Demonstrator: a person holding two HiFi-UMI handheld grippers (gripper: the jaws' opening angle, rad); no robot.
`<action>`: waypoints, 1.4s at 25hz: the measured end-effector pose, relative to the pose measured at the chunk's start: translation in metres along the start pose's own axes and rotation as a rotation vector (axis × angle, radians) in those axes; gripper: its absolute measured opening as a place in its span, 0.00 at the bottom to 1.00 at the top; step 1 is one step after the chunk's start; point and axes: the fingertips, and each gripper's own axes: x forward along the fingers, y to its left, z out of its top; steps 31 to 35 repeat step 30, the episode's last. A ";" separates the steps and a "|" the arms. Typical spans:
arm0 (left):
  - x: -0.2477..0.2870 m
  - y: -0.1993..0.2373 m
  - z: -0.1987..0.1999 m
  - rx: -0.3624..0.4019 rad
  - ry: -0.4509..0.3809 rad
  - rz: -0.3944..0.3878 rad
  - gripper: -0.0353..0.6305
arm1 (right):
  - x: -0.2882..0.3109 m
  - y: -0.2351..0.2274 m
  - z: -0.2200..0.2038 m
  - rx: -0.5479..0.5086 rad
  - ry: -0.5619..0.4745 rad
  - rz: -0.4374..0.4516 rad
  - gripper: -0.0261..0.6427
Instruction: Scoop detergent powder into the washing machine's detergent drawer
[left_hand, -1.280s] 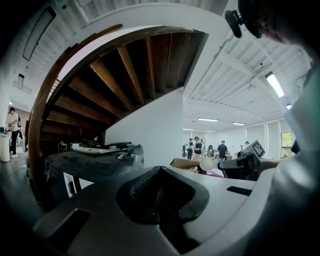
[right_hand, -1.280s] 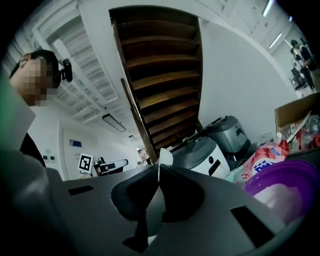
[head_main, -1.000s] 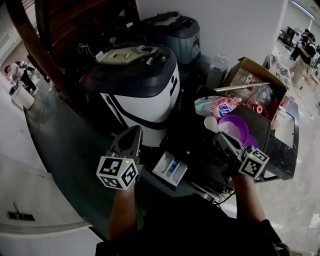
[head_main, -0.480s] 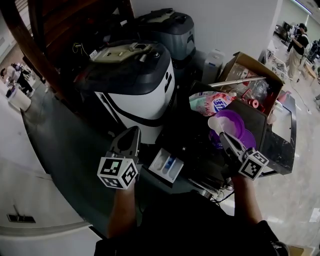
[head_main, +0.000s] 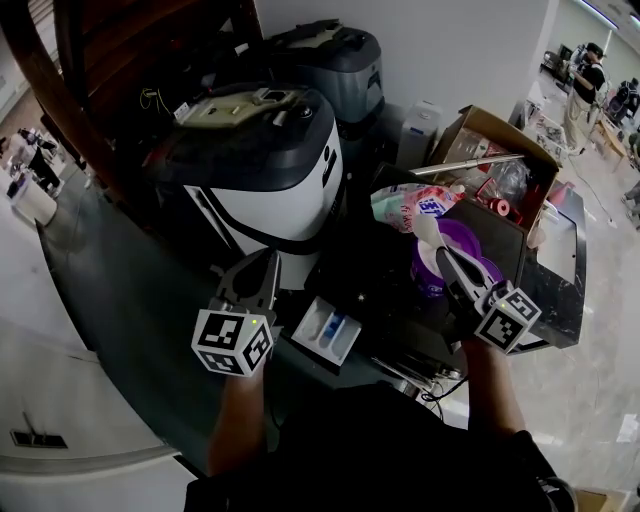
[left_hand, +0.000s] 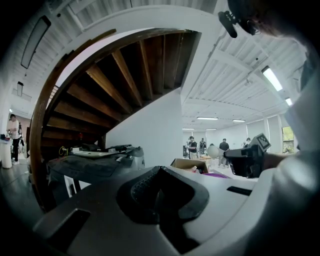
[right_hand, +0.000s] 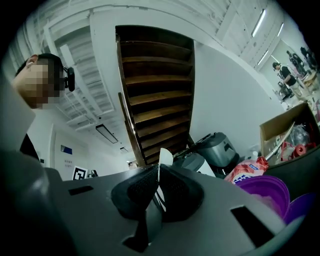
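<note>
The washing machine (head_main: 268, 175) is white with a dark top. Its white detergent drawer (head_main: 326, 332) stands pulled out, with a blue compartment showing. My left gripper (head_main: 263, 272) hovers just left of the drawer, shut and empty; its dark pads meet in the left gripper view (left_hand: 159, 172). My right gripper (head_main: 447, 264) is shut on the handle of a white scoop (head_main: 428, 233). The scoop's head is over the left rim of a purple tub (head_main: 462, 250). A thin white handle (right_hand: 164, 157) shows between the right gripper's pads (right_hand: 175, 192). I cannot see powder in the scoop.
A pink and teal detergent bag (head_main: 408, 206) lies behind the tub. An open cardboard box (head_main: 492, 150) of clutter stands at the right. A second grey machine (head_main: 335, 62) is behind, beneath a wooden staircase (right_hand: 150, 85). People stand far off at the right.
The right gripper and scoop have edged slightly up and back over the purple tub's rim. The left gripper has stayed beside the drawer.
</note>
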 end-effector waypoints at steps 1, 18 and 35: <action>-0.001 0.000 0.000 0.000 0.001 0.000 0.07 | 0.001 0.003 0.003 -0.009 -0.005 0.004 0.07; -0.008 -0.007 -0.022 -0.041 0.028 -0.016 0.06 | 0.001 0.023 -0.017 -0.131 0.045 -0.012 0.07; -0.016 -0.006 -0.026 -0.048 0.033 -0.006 0.07 | -0.005 0.024 -0.018 -0.117 0.033 -0.019 0.07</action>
